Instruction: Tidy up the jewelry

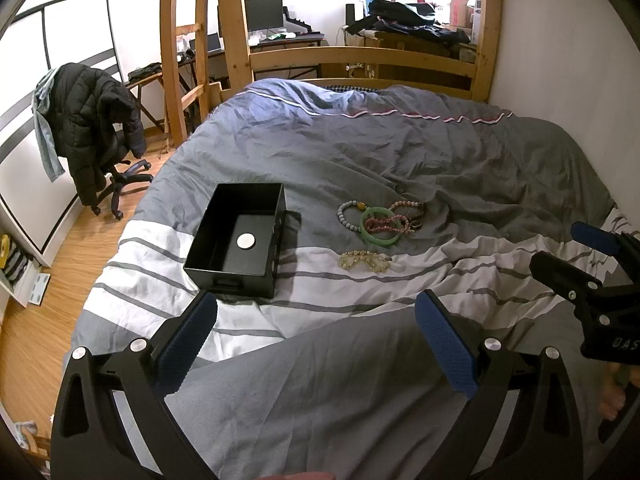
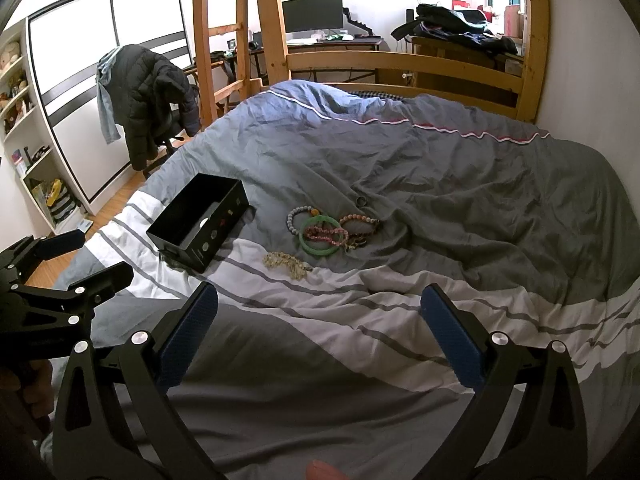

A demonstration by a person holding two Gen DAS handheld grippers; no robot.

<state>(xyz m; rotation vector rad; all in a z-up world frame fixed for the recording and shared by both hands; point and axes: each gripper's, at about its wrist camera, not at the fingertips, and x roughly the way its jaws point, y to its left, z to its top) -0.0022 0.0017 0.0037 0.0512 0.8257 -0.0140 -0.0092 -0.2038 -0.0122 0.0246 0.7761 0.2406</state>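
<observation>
left gripper point(image 1: 316, 344): jaws wide apart, empty, low over near bedding | right gripper point(image 2: 320, 340): jaws wide apart, empty | bracelets point(image 1: 380, 220): piled on grey duvet point(image 1: 460, 152), mid-bed | yellow bead strand point(image 1: 364, 261): just nearer | black box point(image 1: 240, 236): open, left of bracelets, apart

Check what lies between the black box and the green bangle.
Only bare duvet between black box and green bangle; both wrist views show it.
</observation>
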